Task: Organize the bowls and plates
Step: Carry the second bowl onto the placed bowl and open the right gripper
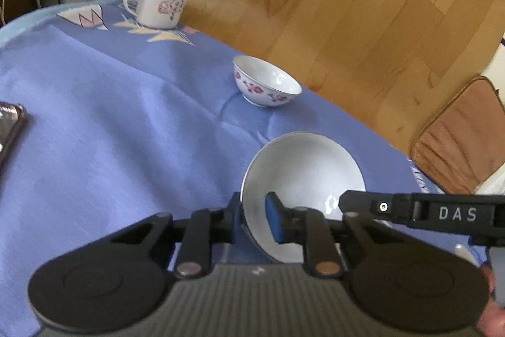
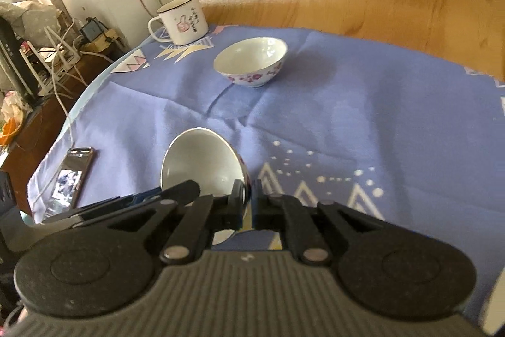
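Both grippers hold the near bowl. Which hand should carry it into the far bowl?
Right, narrowly. The right gripper pinches the near bowl by its rim with the far bowl dead ahead; the left gripper sees it slightly offset.

— How does your left wrist camera sit?

— Just behind my left gripper [image 1: 254, 218], angled down across the blue cloth [image 1: 110, 122], very near the near bowl [image 1: 303, 176].

— And the right?

— Same, behind my right gripper [image 2: 249, 199], on that bowl's other side, I think. The 2 views share it, the flowered bowl [image 2: 251, 60], the mug [image 2: 183, 21] and the phone [image 2: 71, 176].
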Motion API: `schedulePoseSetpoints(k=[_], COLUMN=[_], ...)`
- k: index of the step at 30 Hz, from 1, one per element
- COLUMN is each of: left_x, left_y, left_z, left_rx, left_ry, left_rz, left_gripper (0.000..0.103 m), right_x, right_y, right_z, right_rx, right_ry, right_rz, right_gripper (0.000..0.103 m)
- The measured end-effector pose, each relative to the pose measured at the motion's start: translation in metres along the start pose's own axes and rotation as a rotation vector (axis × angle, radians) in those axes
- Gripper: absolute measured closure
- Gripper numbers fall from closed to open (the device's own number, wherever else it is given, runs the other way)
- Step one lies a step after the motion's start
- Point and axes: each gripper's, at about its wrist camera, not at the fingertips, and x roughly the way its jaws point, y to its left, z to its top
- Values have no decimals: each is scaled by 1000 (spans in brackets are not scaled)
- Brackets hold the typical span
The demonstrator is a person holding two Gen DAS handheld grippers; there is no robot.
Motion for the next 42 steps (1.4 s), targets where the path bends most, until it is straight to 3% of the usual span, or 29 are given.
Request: schedulePoseSetpoints(k=[8,16,23,30,36,37,40,42], left_x=[-9,-2,11,23,30,29,22,18], left_y=[-36,-122,-203,-241,-242,-243,-242,-241], left_z=[1,-6,-37,-72,-75,-74,-71,-69], left_rx=[26,150,304,427,418,420,426,430], left_ry=[18,56,126,164,171,163,114,93], left_rz=[-75,-195,-288,-269,-249,-245,-229,-231], left_gripper=[88,88,88,88,85,83,62,62], right_x=[-31,-98,-157,-170,-162,-162,-160,-158], right_y=[-25,-69,-116,-153,-157,-156,-155,-154], right_z=[-9,-32,-80,-119,-124,-123,-121,-122], right_rx=[48,127,230,337,347,341,315,297], right_ry=[-48,-137,-211,-227,-246,-249,-252,-253], right_rz=[-9,-86,-193,-209,-219,-224,-244,-257], right_gripper=[96,96,95,95,94,93,87,78])
